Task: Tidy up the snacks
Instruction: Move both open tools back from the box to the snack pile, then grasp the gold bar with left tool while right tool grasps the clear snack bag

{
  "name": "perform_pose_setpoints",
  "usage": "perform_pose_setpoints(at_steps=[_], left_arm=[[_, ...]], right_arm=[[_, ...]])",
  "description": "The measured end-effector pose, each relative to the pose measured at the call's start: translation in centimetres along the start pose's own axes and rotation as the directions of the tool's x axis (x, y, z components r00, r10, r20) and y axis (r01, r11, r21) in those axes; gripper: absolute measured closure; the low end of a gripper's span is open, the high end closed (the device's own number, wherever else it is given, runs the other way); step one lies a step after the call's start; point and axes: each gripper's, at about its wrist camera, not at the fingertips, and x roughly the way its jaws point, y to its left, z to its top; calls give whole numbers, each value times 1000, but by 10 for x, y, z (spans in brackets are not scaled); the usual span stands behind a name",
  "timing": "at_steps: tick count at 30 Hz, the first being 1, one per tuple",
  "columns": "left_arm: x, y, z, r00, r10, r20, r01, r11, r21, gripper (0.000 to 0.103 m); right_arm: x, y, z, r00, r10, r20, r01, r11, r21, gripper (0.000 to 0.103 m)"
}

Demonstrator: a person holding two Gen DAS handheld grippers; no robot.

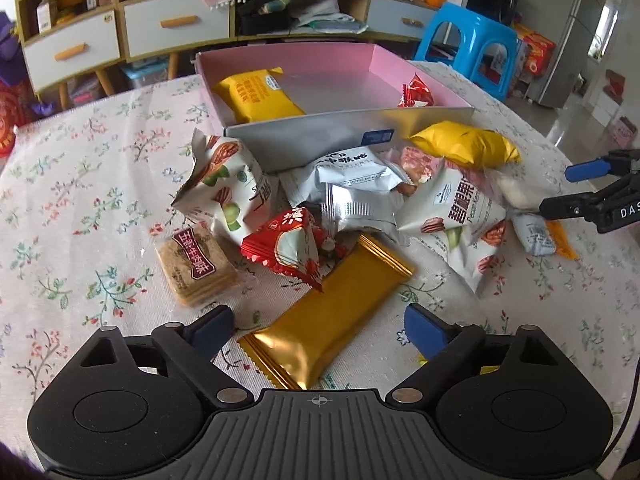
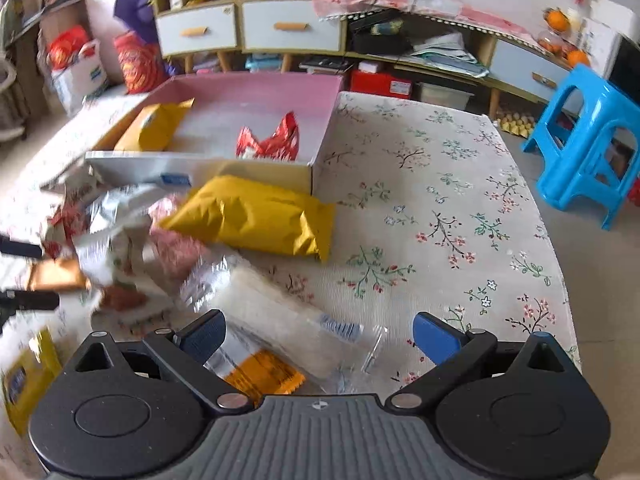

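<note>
1. Left wrist view: left hand-held gripper released, jaws standing wide, one blue pad on each side of the near end of the gold foil bar; pads apparently not pressing on the wrapper.
2. Same view: gold foil bar lying flat on the floral desk, its far end tucked under the red packet at the near edge of the snack pile. Pink box far behind the pile, already holding a yellow packet at its left and a small red one at its right.
3. Same view: right hand-held gripper reaching into the pile from the right edge, fingers parted, nothing visibly clamped.
4. Probable step in hand: closing on the gold foil bar. Best done by centring the bar between the pads, squeezing across the narrow width, then drawing back toward the near side before lifting, so as not to drag the red packet along.
5. Right wrist view: blurred on the left side. Right hand-held gripper released, straddling a clear-wrapped pale snack lying slantwise, partly over an orange packet.
6. Same view: mustard pouch just in front of the box's near wall. Worth pinching the clear wrapper at its firm body, not its loose crinkled end, to avoid slipping.
</note>
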Motion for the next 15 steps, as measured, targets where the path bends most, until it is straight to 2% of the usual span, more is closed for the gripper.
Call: perform_pose_setpoints(at_steps=[3,6,10,15], left_arm=[[1,-6,-2,1000,26,8,-26,999,30,17],[0,-9,-1,999,38,17,-39,998,48,28],[-1,-11,0,999,23,28,-25,998,62,46],[-2,-16,2,1000,-8,26,6,997,81,60]], right_arm=[[6,7,-4,1000,-20,-9,19,998,-67,13],[9,9,-3,1000,-13,4,14,996,-86,14],[15,12,2,1000,14,13,-13,996,-92,18],[25,22,1,1000,6,15,-4,989,-145,27]])
